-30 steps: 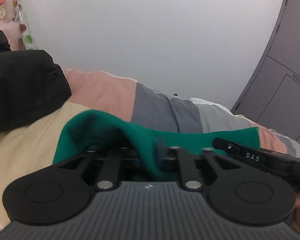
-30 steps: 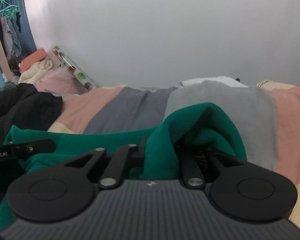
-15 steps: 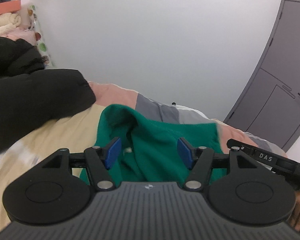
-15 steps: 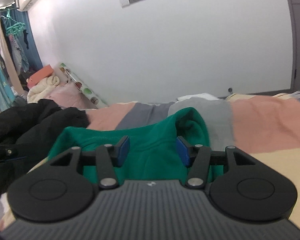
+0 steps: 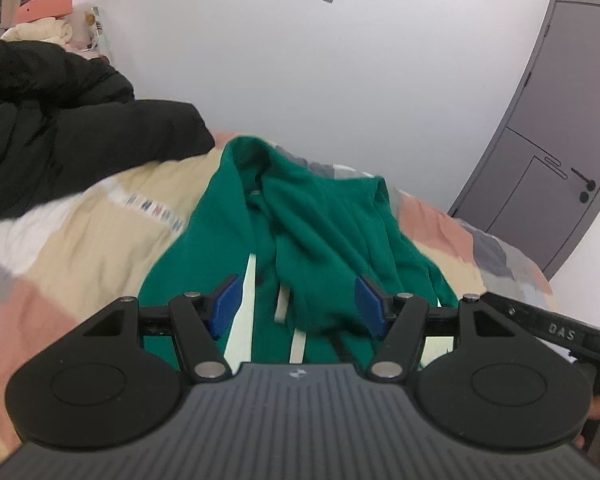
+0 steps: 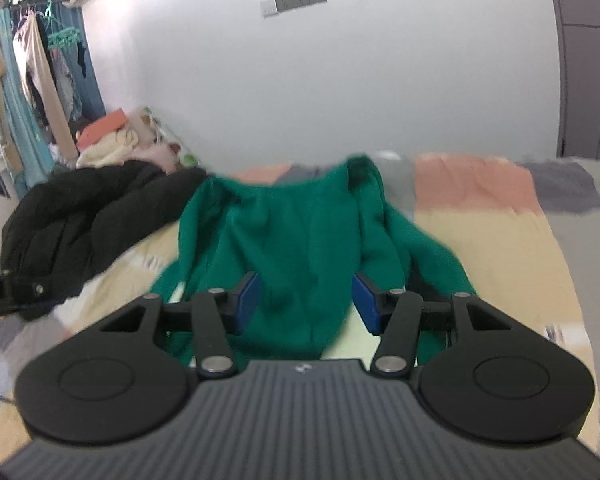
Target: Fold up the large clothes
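Observation:
A green garment with pale stripes point(image 5: 320, 220) lies folded over on the patchwork bedspread point(image 5: 100, 216). It also shows in the right wrist view point(image 6: 300, 236). My left gripper point(image 5: 298, 306) is open and empty, raised above the garment's near end. My right gripper point(image 6: 306, 302) is open and empty too, raised above the garment's near edge. The other gripper's black arm point(image 5: 556, 332) shows at the right of the left wrist view.
A black padded jacket point(image 5: 60, 128) is heaped on the bed left of the garment; it also shows in the right wrist view point(image 6: 92, 220). A grey door point(image 5: 560, 140) stands at the right. Clothes hang on a rail point(image 6: 28, 80) at far left.
Both grippers were shut on the green garment's edge a second ago. They opened, let it go, and have risen and drawn back; the garment now lies on the bed.

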Available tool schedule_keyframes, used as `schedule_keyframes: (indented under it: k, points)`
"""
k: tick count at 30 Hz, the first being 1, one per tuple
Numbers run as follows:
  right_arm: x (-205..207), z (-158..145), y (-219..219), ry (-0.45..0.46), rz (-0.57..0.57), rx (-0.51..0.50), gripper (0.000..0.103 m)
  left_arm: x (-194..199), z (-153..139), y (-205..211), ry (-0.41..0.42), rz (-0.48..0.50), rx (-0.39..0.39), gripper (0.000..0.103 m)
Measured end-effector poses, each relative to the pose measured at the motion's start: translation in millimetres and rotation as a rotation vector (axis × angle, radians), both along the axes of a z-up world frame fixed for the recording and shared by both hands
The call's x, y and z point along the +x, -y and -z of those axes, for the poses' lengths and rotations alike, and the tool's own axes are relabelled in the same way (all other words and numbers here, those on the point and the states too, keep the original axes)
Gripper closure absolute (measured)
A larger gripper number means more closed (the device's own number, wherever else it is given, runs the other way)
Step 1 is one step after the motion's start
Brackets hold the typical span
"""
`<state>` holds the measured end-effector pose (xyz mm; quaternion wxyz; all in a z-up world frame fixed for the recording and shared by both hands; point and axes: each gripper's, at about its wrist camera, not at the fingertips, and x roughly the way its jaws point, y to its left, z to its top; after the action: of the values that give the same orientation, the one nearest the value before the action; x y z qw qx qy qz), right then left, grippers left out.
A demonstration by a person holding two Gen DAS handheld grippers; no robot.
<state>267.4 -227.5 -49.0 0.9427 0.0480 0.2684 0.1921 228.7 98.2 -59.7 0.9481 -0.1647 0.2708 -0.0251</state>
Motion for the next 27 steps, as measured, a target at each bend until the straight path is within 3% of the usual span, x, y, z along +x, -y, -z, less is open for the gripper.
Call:
schedule_keyframes:
  k: [7,9,10,13,17,22,25,27]
  points:
    - [-46.7,25.3,17.1,-0.072,0.006,-0.007,0.049,-41.8,53.0,-1.0,-0.059,-0.031,-0.03,0.035]
    - [-53.3,31.1,18.0,-0.089,0.008,0.002,0.028,-43.7,64.0,1.8,-0.083,-0.021,-0.003,0.035]
    - [-56.7,34.8,17.1,-0.097,0.014,0.001,0.022,-44.4,66.7,5.0,-0.091,-0.014,0.026,0.035]
    - [-57.6,45.9,11.6,-0.128,-0.007,-0.009,0.023,-41.9,70.9,13.9,-0.098,-0.002,0.104,0.035]
    - [-55.2,58.5,-0.2,-0.129,-0.065,-0.029,0.024,-33.5,84.8,16.7,-0.134,0.01,0.111,0.034]
    - [-47.1,84.3,-15.9,-0.231,-0.113,-0.097,0.024,-25.6,100.0,19.8,-0.19,-0.042,0.175,0.034]
    - [-47.7,90.0,-21.6,-0.246,-0.134,-0.133,0.048,-24.6,105.1,18.1,-0.214,-0.065,0.191,0.034]
    - [-49.5,88.8,-21.4,-0.238,-0.136,-0.136,0.079,-26.0,107.0,16.0,-0.227,-0.075,0.196,0.04]
